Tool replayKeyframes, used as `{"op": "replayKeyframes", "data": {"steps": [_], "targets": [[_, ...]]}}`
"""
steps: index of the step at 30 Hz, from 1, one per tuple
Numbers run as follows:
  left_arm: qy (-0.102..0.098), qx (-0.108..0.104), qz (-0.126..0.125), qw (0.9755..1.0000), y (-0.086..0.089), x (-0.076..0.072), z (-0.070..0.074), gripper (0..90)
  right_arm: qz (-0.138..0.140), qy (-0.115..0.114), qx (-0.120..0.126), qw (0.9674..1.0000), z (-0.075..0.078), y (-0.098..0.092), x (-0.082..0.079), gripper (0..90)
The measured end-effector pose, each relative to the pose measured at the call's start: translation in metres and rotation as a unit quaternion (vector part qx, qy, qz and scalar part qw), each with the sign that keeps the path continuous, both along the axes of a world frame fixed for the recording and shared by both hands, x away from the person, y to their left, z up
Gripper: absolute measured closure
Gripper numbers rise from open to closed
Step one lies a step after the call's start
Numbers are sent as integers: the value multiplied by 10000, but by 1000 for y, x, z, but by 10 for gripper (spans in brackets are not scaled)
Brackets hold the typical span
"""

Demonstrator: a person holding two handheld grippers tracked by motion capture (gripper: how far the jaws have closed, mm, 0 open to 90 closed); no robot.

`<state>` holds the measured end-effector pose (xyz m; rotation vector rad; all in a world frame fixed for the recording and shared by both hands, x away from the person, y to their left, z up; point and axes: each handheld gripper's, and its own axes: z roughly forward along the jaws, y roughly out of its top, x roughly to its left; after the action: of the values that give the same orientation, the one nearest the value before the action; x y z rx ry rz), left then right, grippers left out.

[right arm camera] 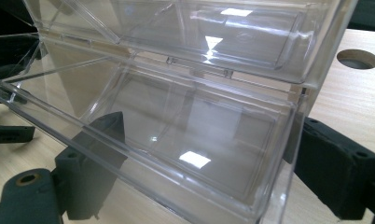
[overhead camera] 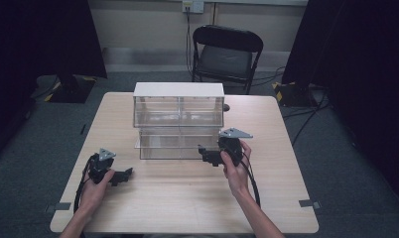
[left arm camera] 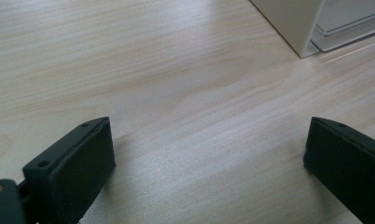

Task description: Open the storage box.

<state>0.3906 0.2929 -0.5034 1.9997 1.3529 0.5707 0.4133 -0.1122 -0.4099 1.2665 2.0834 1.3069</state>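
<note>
A clear plastic drawer cabinet (overhead camera: 178, 106) with a white top stands at the middle of the wooden table (overhead camera: 187, 198). Its lower drawer (overhead camera: 170, 146) is pulled out toward me. My right gripper (overhead camera: 203, 152) is at that drawer's front right corner. In the right gripper view the lower drawer (right arm camera: 185, 140) sits between the wide-apart jaws of the right gripper (right arm camera: 209, 135), one jaw seen through the plastic, one outside the wall. My left gripper (overhead camera: 127, 173) rests low on the table left of the cabinet. In its own view the left gripper (left arm camera: 209, 158) is open over bare wood.
A black folding chair (overhead camera: 226, 52) stands behind the table. A round hole (right arm camera: 357, 58) is in the tabletop beside the cabinet. The cabinet's white corner (left arm camera: 293, 23) shows ahead of the left gripper. Dark curtains hang on both sides.
</note>
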Motion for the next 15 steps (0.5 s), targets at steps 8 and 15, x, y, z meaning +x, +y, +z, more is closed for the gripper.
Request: {"op": "replayKeyframes", "data": {"steps": [8,15], "targets": [[0,-3,7,10000,0,0,0,13,-90,13,37,10000,2,-2,1,132],[-1,-6,8,10000,0,0,0,13,-158,-36,39,9999,4,-4,1,134]]}}
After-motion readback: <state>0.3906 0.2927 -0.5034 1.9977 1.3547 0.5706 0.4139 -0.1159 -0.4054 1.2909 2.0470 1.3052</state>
